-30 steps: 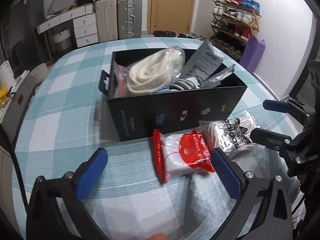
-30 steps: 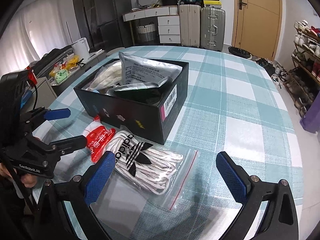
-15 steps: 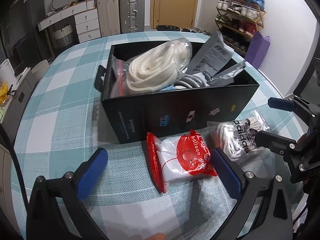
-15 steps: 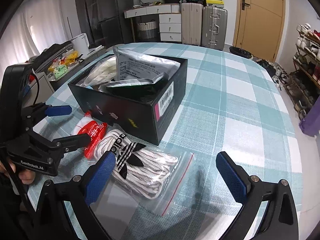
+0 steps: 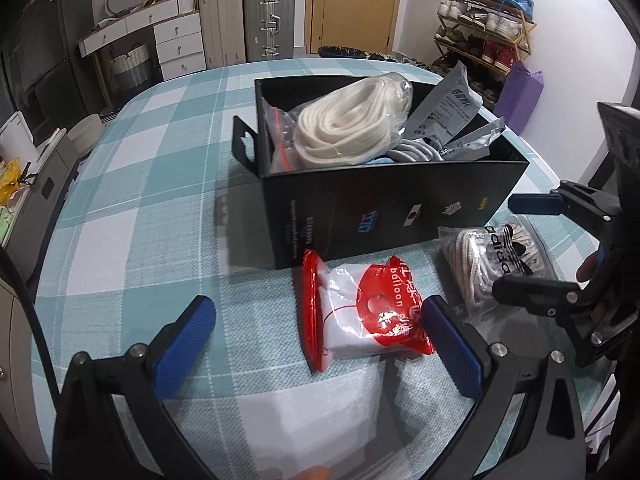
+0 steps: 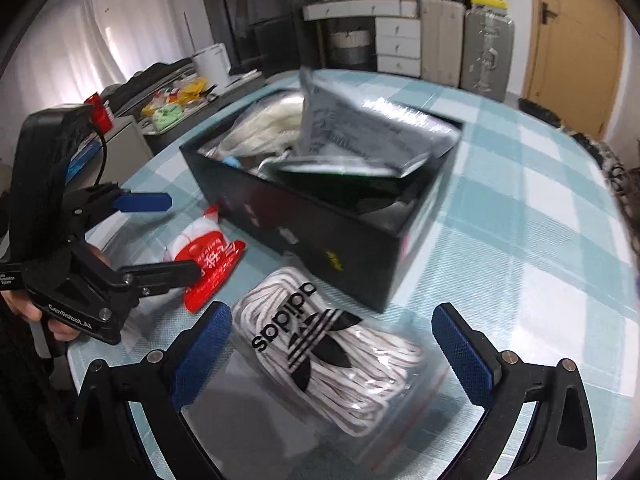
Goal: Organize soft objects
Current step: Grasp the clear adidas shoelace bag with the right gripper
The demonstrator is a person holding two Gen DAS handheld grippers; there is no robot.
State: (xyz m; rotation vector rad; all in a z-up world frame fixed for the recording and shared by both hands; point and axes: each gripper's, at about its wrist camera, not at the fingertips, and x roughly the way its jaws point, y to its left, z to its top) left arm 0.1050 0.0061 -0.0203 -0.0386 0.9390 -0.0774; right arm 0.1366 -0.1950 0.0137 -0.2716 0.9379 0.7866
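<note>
A round table [image 5: 132,184] under a teal-and-white checked cloth fills the left wrist view, with suitcases [image 5: 248,20], a white chest of drawers [image 5: 176,46], a wooden door [image 5: 352,0] and a shoe rack [image 5: 484,28] behind it. On the cloth stands an open black box [image 5: 384,208] holding a bagged coil of white rope [image 5: 348,124] at its left end and grey foil pouches [image 5: 452,108] at its right end. Just in front of the box's near wall lies a red-and-white balloon packet [image 5: 364,312], and beside that, to the right, a clear bag of white cord with an adidas logo [image 5: 496,264]. The left gripper [image 5: 316,344] is spread wide, grasping nothing; its right blue pad sits at the balloon packet's right edge, though contact cannot be judged, while the left pad hangs over bare cloth. The right gripper [image 5: 516,248] enters from the right edge, released, one finger above the adidas bag and the other low against its near side. The right wrist view is motion-blurred, with a curtained window [image 6: 80,40] at the back left, then the same drawers [image 6: 396,44] and suitcases [image 6: 464,52]. The box [image 6: 340,240] sits mid-table with a grey pouch [image 6: 360,136] sticking up out of it. The adidas bag [image 6: 332,352] lies on the cloth between the right gripper's [image 6: 332,348] wide-apart blue pads, touched by neither. The left gripper [image 6: 168,236], at the left, is unclenched around the balloon packet [image 6: 208,256], its lower finger crossing over the packet.
</note>
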